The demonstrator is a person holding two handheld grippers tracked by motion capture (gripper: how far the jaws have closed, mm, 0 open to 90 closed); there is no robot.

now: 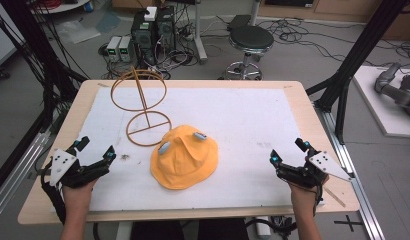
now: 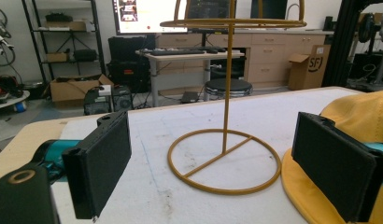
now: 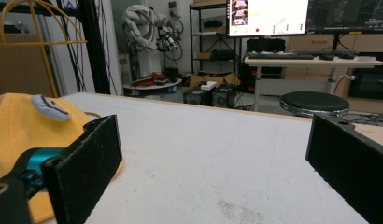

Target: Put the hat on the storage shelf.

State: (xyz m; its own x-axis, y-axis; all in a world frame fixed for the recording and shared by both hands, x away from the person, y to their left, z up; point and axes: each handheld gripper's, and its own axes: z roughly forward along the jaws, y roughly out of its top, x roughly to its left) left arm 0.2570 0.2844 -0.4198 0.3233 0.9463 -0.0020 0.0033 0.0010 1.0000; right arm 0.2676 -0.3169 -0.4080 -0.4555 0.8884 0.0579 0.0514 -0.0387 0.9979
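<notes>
I have the left hand-held gripper (image 1: 95,150) at the near left corner of the surface (image 1: 253,110), resting low over the white mat (image 1: 243,125). Its jaws stand wide apart and hold nothing; in the left gripper view the two black pads (image 2: 103,163) frame bare mat, with the brim of the yellow hat (image 2: 362,116) lying just under the right-hand pad. I cannot tell whether that pad touches the fabric.

I have the right hand-held gripper (image 1: 288,151) at the near right corner of the surface, also low over the mat. Its jaws are fully spread and grip nothing. In the right gripper view the space between the pads shows bare mat, and the hat (image 3: 21,121) sits beyond the left-hand pad.

The yellow hat (image 1: 185,157) lies crown up near the middle of the surface, a little toward the near edge, between the two hand-held grippers and apart from both in the high view. Two small pale patches sit on its crown.

The wire hat stand (image 1: 143,107) is upright behind the hat, toward the far left corner. Its ring base (image 2: 224,161) rests flat on the mat, just beside the hat brim, and a single post rises to the upper hoops.

Beyond the far edge, a black stool (image 1: 250,40) and computer boxes (image 1: 153,32) stand on the floor.
</notes>
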